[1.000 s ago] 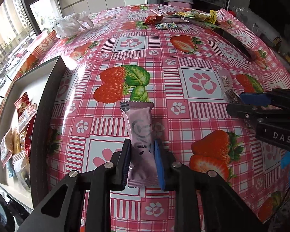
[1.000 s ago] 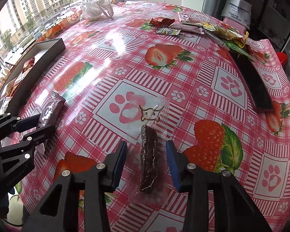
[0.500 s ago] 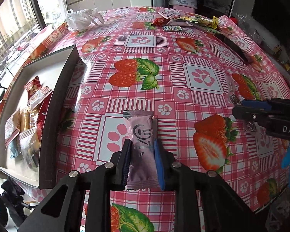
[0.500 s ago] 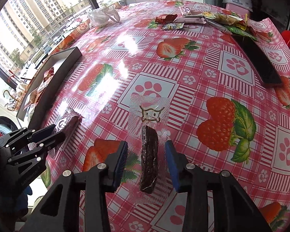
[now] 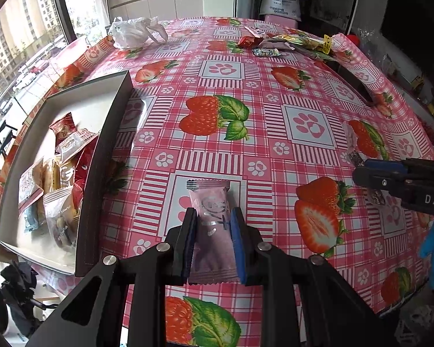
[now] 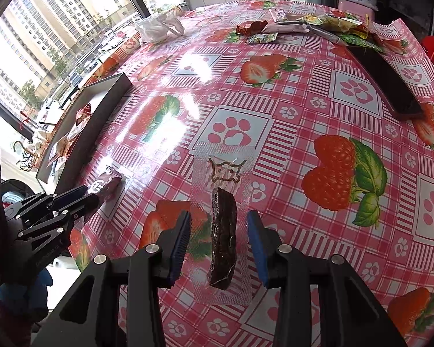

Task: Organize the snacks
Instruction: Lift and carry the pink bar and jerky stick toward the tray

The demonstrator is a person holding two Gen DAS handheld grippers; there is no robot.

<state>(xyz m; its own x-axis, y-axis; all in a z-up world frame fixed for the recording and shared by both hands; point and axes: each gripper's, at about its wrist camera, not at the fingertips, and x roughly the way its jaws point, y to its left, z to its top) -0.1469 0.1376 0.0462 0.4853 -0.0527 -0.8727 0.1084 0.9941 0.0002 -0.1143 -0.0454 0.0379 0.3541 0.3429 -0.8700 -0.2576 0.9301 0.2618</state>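
Two snacks gripped above the strawberry-print tablecloth, box off to the left.

The left gripper (image 5: 211, 244) pinches a pink foil snack packet (image 5: 210, 225); the right gripper (image 6: 219, 244), jaws partly apart, holds a clear wrapper with a dark bar (image 6: 222, 238) by its edges, a thin hold that could slip. Beyond, the grey-walled white box (image 5: 101, 156) is crowded near its front, with open room farther in; its wall could snag a low packet. More snacks (image 5: 277, 44) lie at the far edge.

Bare tablecloth (image 5: 246, 86) beside box wall (image 5: 101, 167)

Strawberry tablecloth (image 5: 275, 150), crumpled white bag (image 5: 136, 31), perhaps plastic
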